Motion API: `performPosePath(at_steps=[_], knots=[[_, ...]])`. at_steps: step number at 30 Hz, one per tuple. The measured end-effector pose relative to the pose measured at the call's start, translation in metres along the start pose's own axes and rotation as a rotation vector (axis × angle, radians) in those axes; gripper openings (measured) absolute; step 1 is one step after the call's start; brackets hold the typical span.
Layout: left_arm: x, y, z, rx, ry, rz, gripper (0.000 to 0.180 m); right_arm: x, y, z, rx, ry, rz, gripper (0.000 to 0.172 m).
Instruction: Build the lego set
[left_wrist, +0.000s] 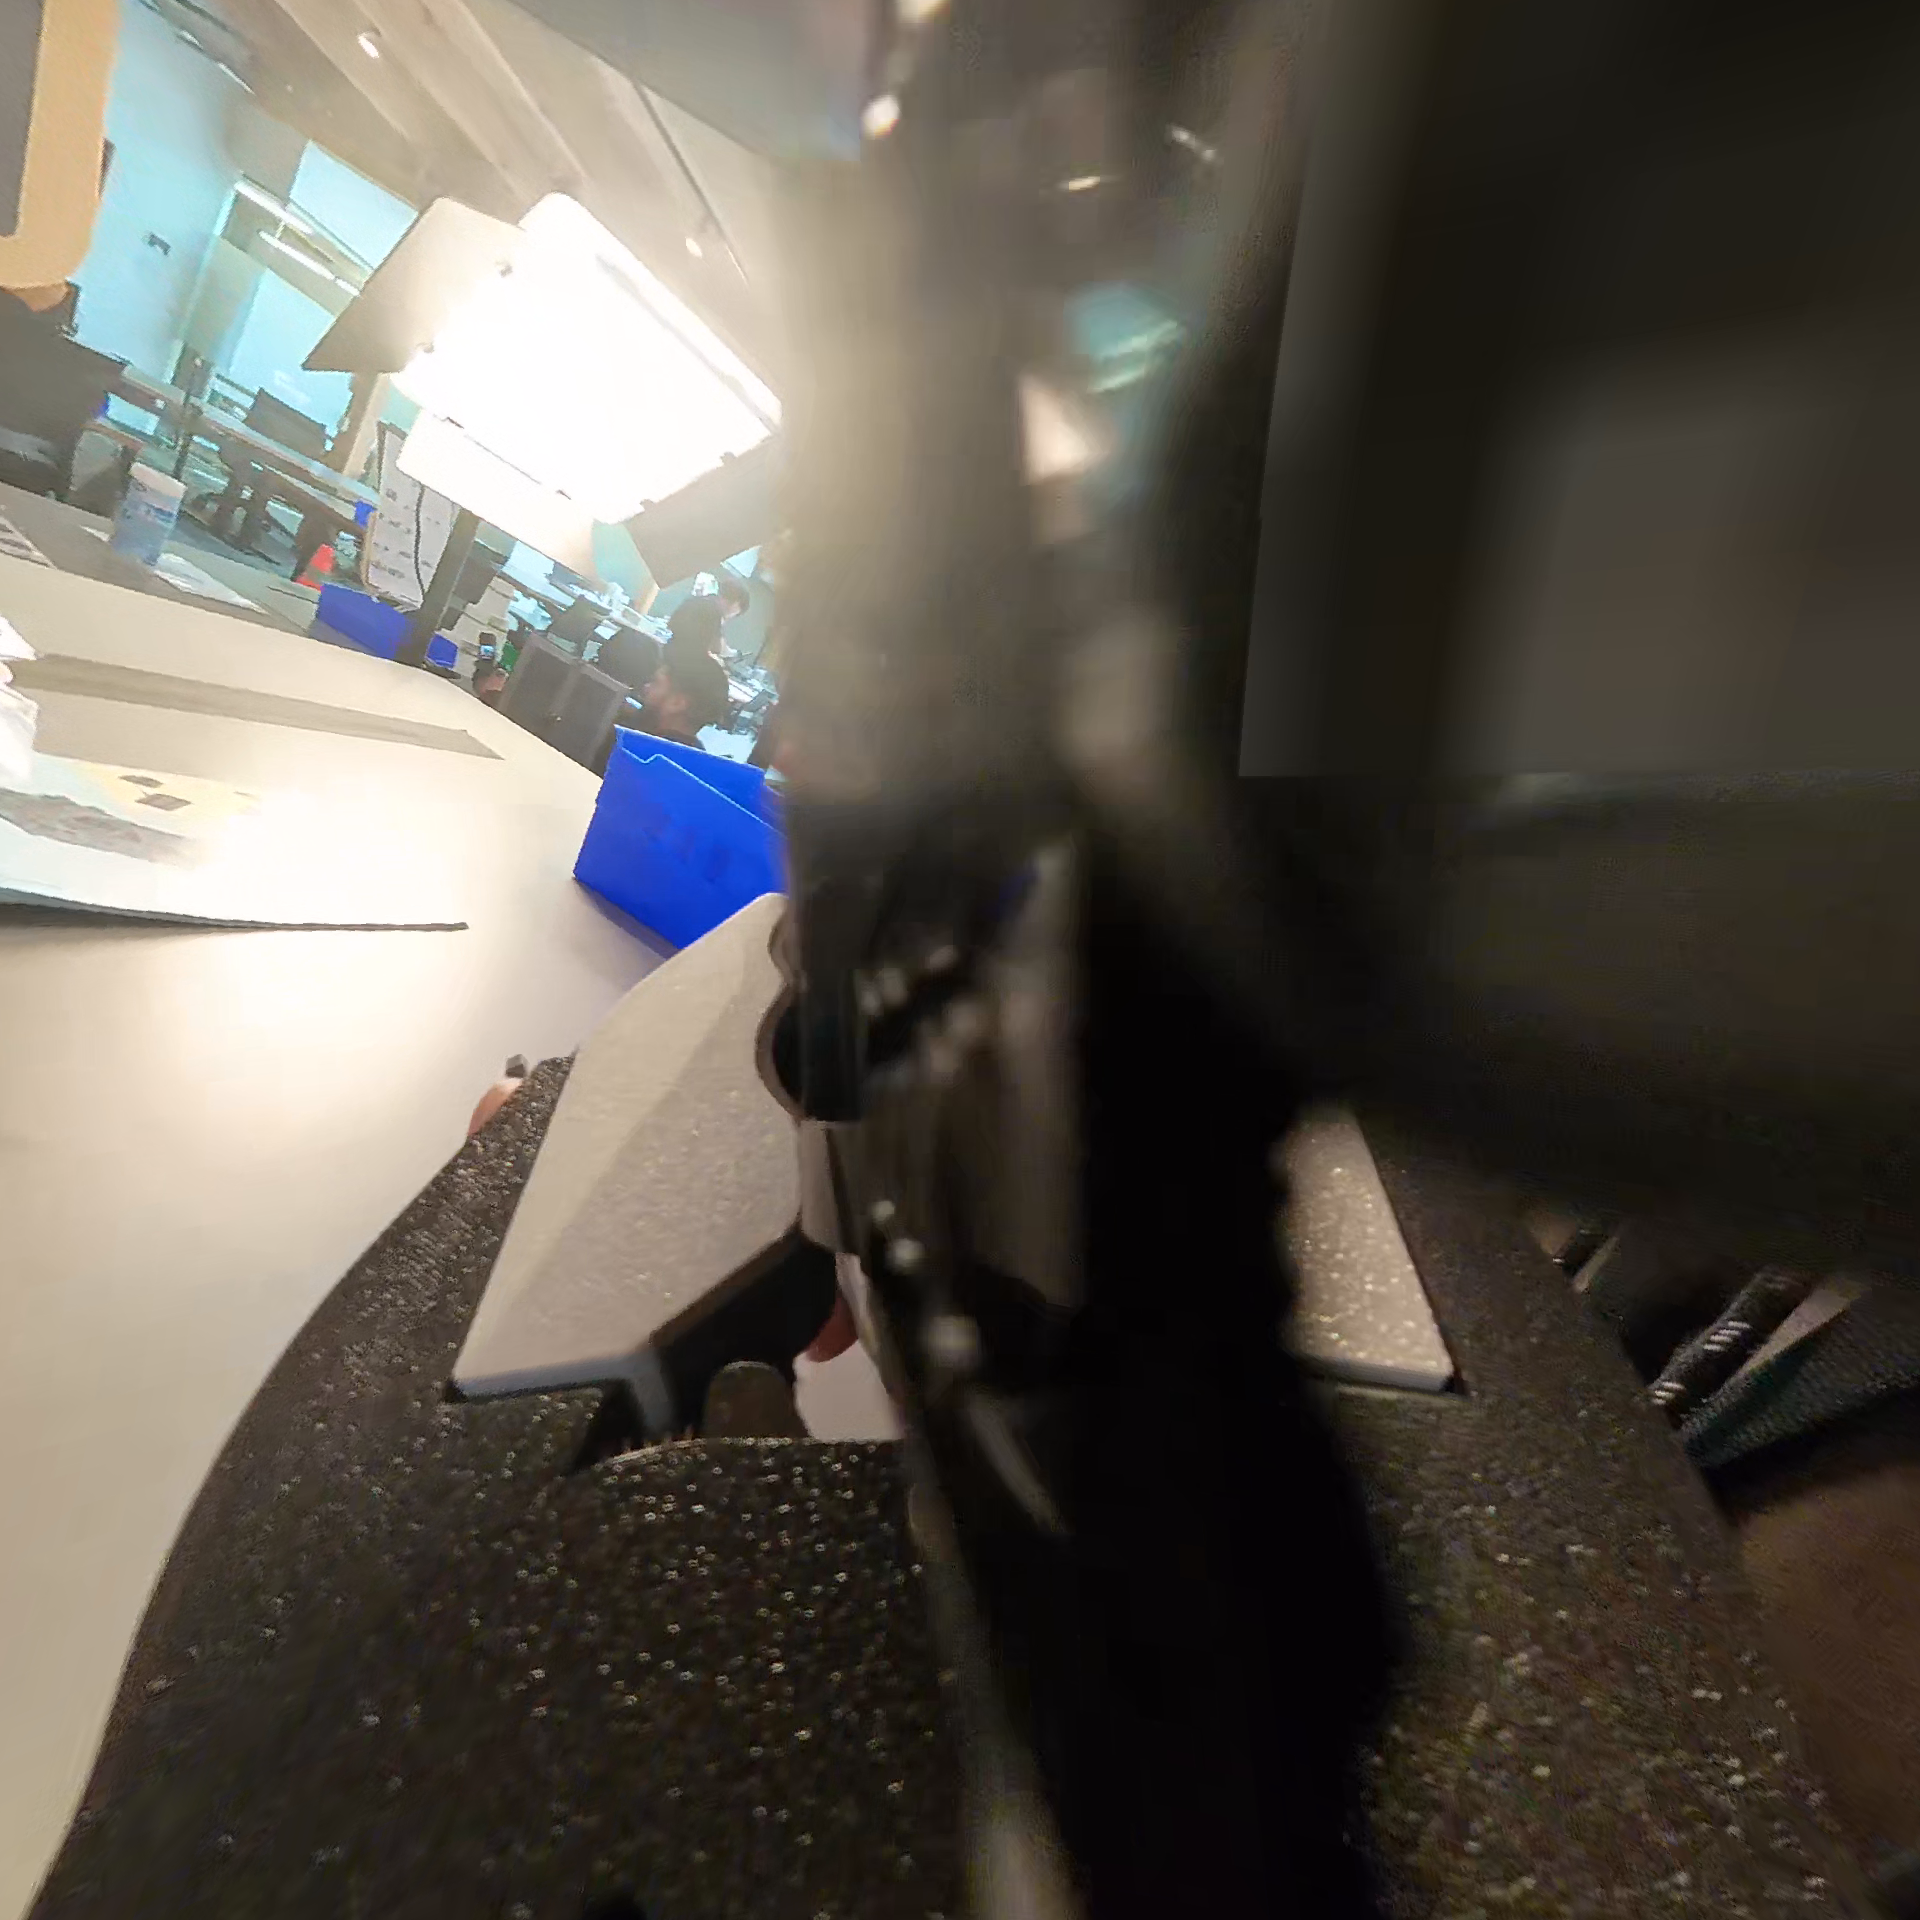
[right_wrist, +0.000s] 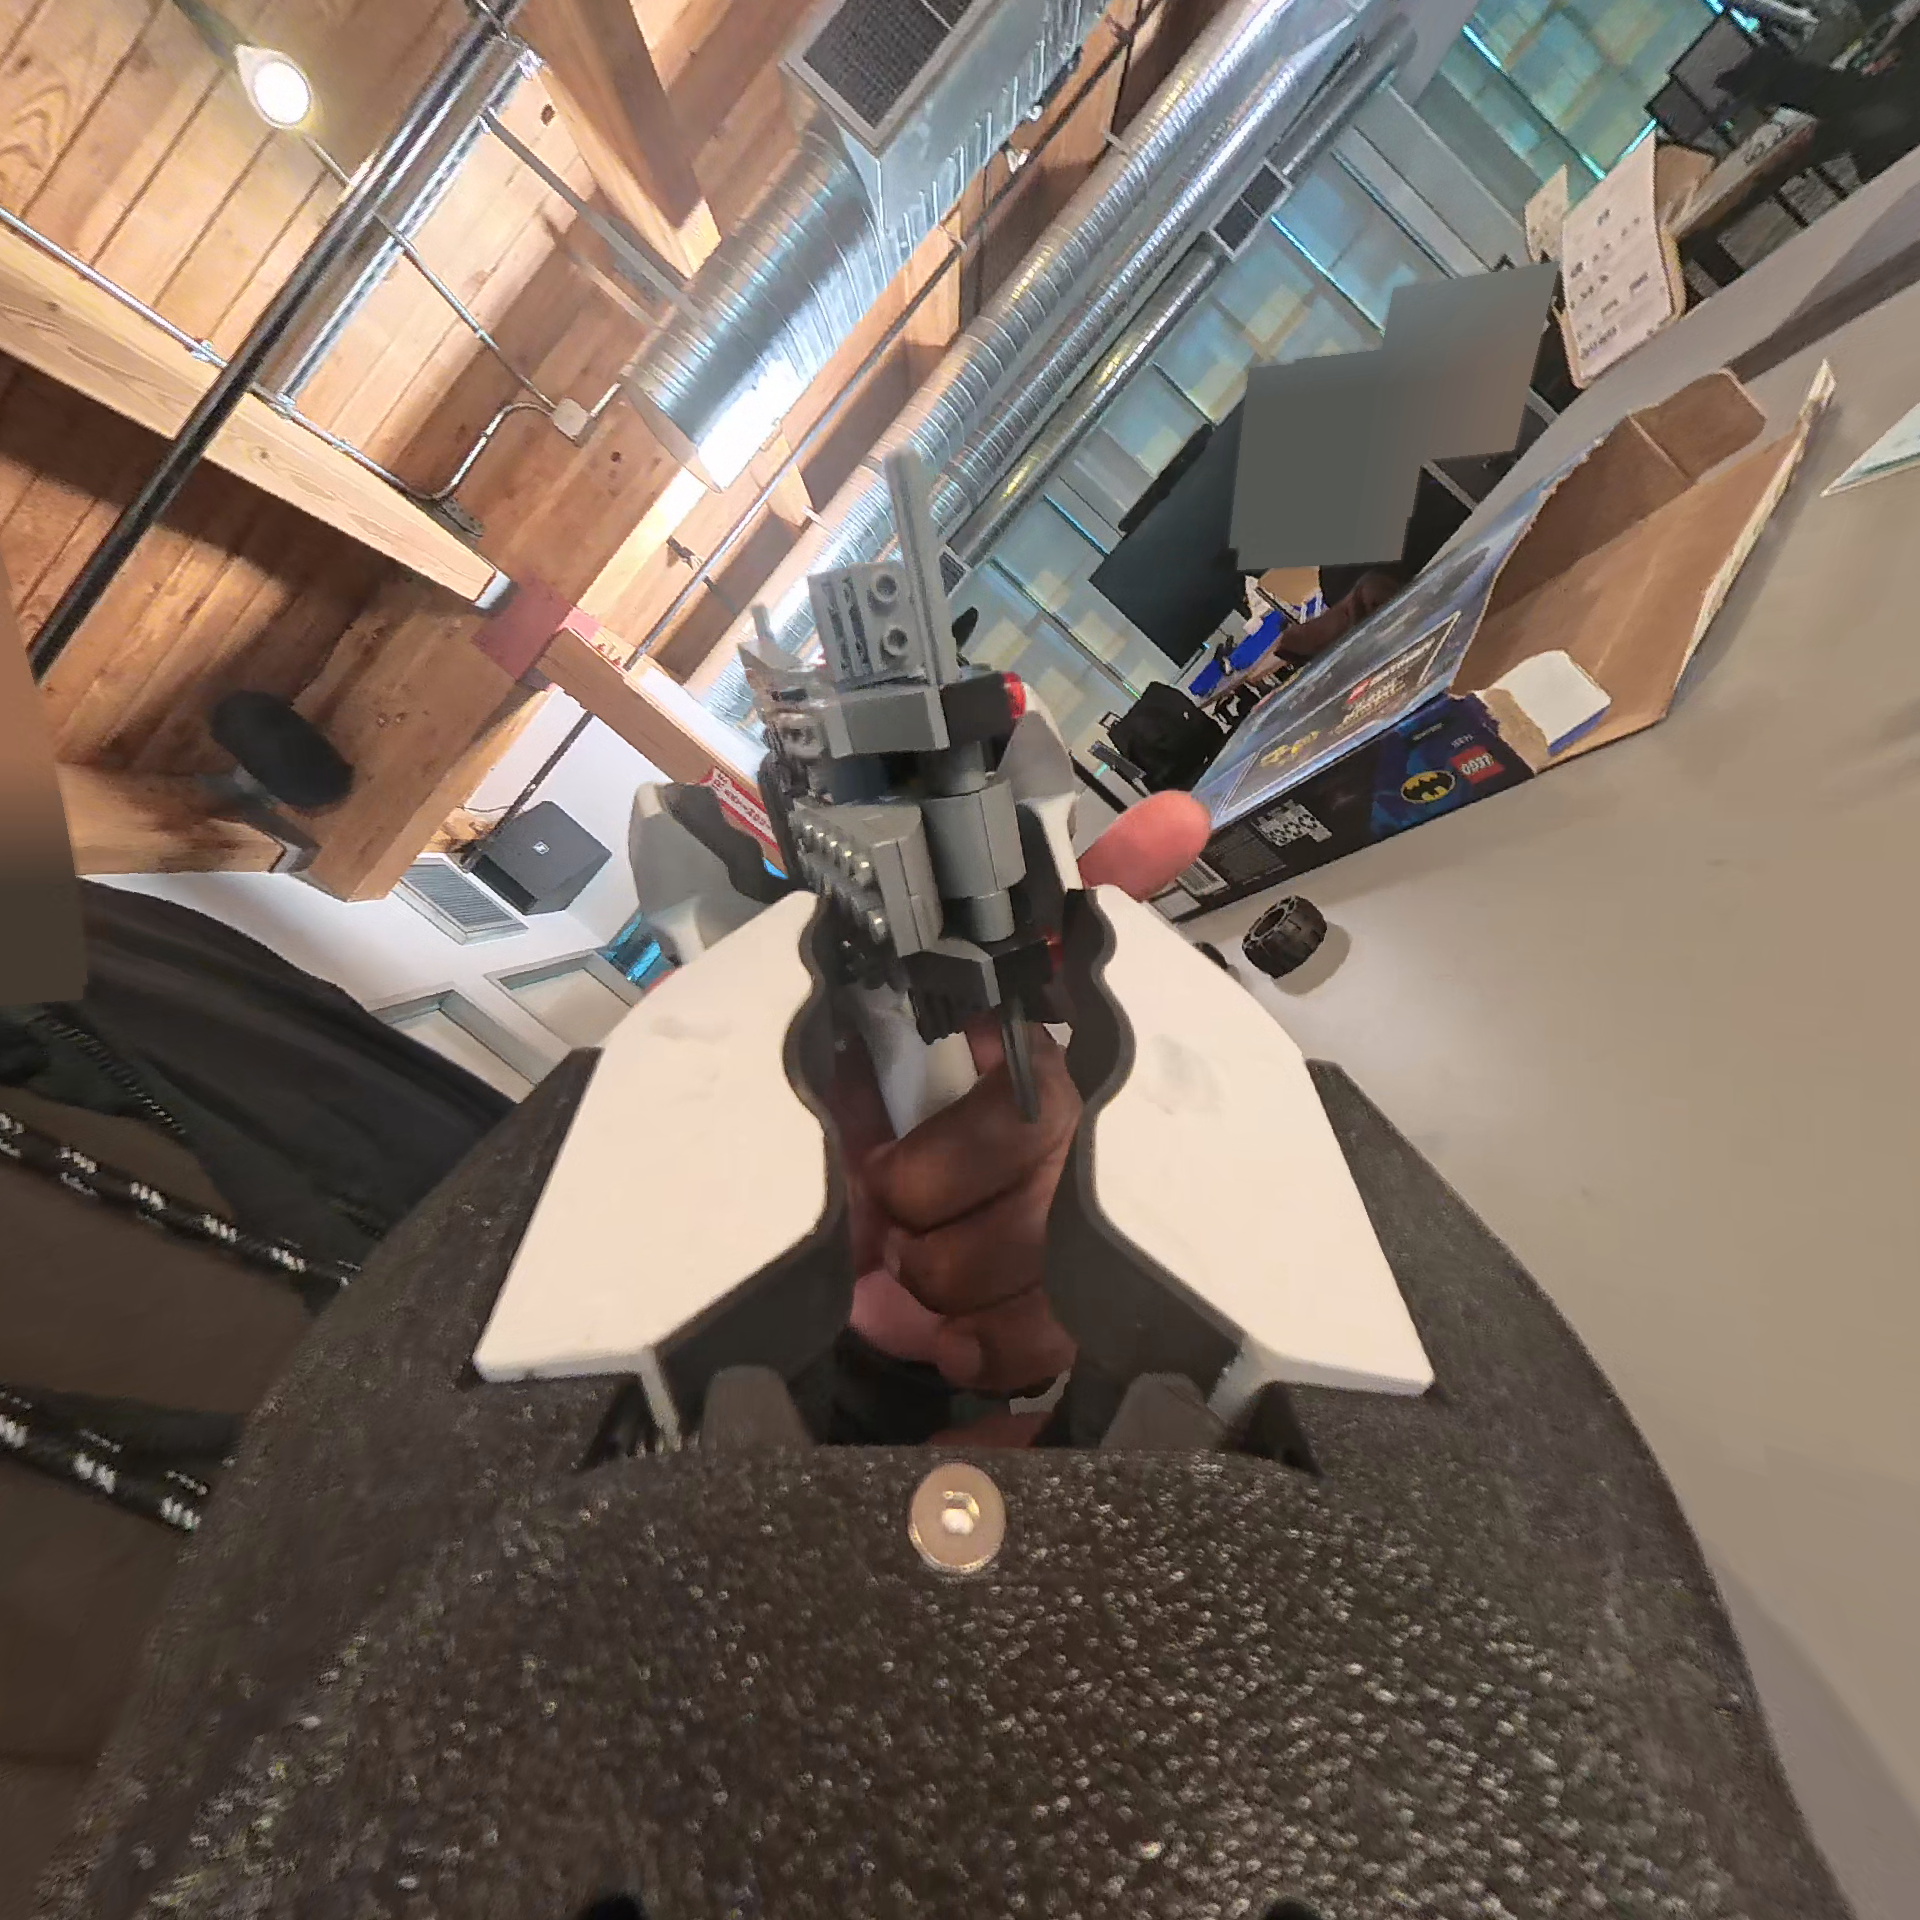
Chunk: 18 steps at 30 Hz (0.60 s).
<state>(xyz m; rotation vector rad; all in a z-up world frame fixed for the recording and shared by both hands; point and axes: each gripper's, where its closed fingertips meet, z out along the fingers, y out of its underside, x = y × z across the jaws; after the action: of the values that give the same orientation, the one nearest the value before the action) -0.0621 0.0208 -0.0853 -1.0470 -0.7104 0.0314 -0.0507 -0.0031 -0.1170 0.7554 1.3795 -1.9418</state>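
Grey brick model (right_wrist: 914, 821) sits clamped between my right gripper's (right_wrist: 951, 935) white fingers, raised above the grey table (right_wrist: 1558, 1143); the left gripper (left_wrist: 935, 997) presses against it too, its grip I cannot tell

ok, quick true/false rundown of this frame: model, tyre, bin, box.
1. A grey brick model sits between the right tongs. True.
2. The black tyre is mounted on the model. False: it lies loose on the table.
3. The bin in the left view is red. False: it is blue.
4. The cardboard box on the table is open. True.
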Motion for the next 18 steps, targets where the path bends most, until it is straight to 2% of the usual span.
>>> performPosePath(at_steps=[1, 7, 9, 13, 18], knots=[[0.0, -0.001, 0.0, -0.003, -0.009, 0.014, 0.055, 0.0, -0.002, -0.002, 0.012, 0.0, -0.002, 0.04], [-0.006, -0.005, -0.007, 0.039, -0.026, -0.043, 0.045, -0.001, -0.01, -0.008, 0.022, 0.013, -0.065, 0.034], [-0.009, -0.008, -0.01, 0.091, -0.009, -0.112, 0.039, -0.003, -0.009, -0.007, 0.011, 0.006, -0.073, 0.033], [-0.018, -0.017, -0.019, 0.205, 0.011, -0.281, 0.039, -0.005, -0.015, -0.007, 0.034, -0.002, -0.066, 0.029], [-0.036, -0.033, -0.035, 0.423, 0.035, -0.508, 0.037, 0.002, -0.006, -0.003, 0.002, 0.039, -0.029, 0.043]])
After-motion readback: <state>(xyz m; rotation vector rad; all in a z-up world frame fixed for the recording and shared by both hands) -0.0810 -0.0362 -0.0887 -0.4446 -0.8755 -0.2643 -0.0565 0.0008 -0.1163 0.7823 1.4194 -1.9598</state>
